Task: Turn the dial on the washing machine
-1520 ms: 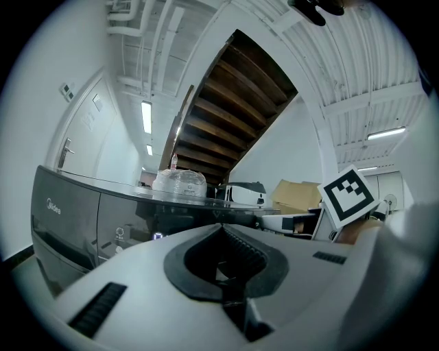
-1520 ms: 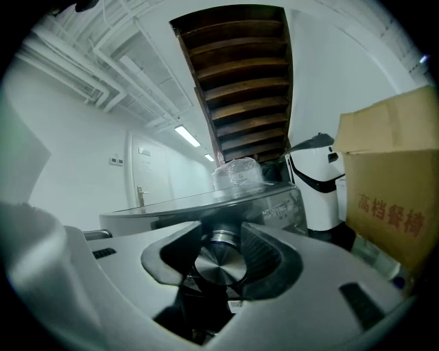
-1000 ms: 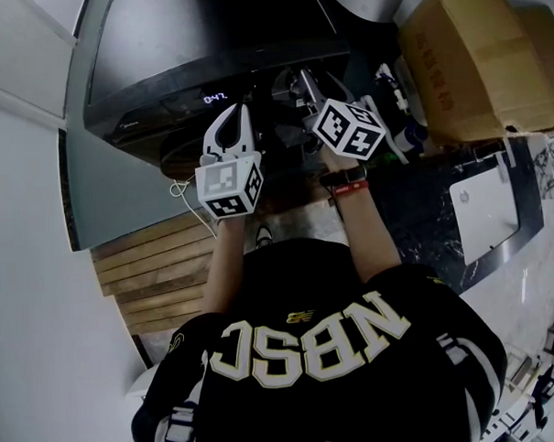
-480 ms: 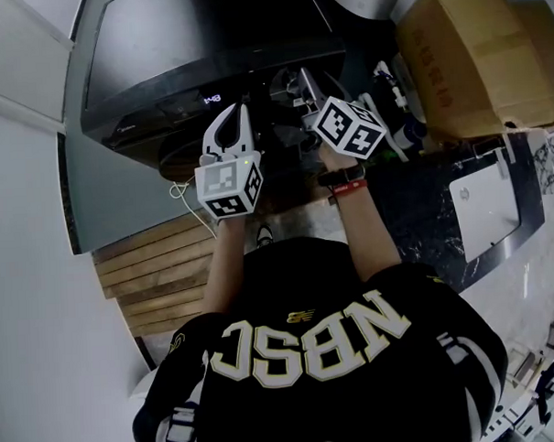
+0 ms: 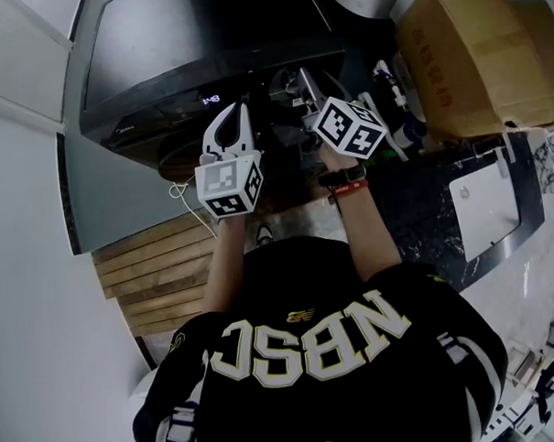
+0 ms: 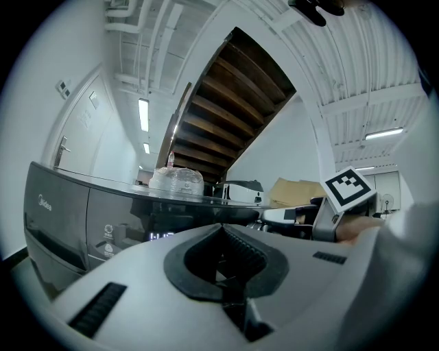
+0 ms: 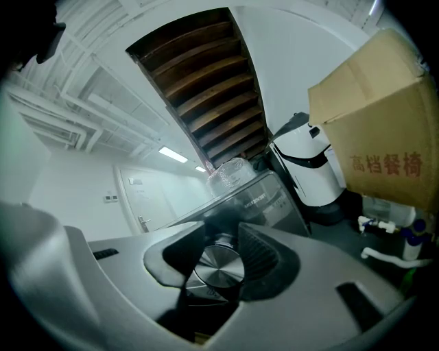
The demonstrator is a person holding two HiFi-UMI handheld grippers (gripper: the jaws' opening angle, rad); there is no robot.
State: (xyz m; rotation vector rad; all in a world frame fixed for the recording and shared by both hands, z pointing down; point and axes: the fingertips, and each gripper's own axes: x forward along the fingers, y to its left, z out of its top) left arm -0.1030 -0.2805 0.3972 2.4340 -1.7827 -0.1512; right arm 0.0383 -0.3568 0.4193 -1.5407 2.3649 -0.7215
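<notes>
1. Between the fingers of your right gripper [image 7: 218, 238] sits the dial [image 7: 221, 269], a brushed silver disc on the front of the washing machine [image 7: 271, 199]. Those fingers have just been closing and now pinch the dial from both sides. The left pad's contact lies in shadow.
2. From the head view you cannot see the dial at all. The right gripper's own body covers it, and the fingertips are lost against the dark panel.
3. Your left gripper [image 6: 221, 230] has its fingers pressed together at the tips with nothing between them. It sits left of the right fingers and apart from them.
4. Ahead of the left fingers glows the lit display [image 5: 210, 100]. Its digits are too small to read, and the left gripper's body cuts them off in its own view.
5. Beyond both sets of fingers, on the machine's top, stands a clear plastic bottle [image 6: 176, 182], blurred.
6. Right of the right fingers looms a cardboard box [image 7: 374, 116], cut off at the frame's edge. A white appliance [image 7: 312, 171] stands partly hidden behind it.
7. High above the fingers runs the underside of a wooden staircase [image 6: 226, 103].
8. Behind the fingers, toward you, lie wooden floor slats [image 5: 160, 266]. At your right a dark desk [image 5: 424, 218] carries a white laptop [image 5: 483, 206].
</notes>
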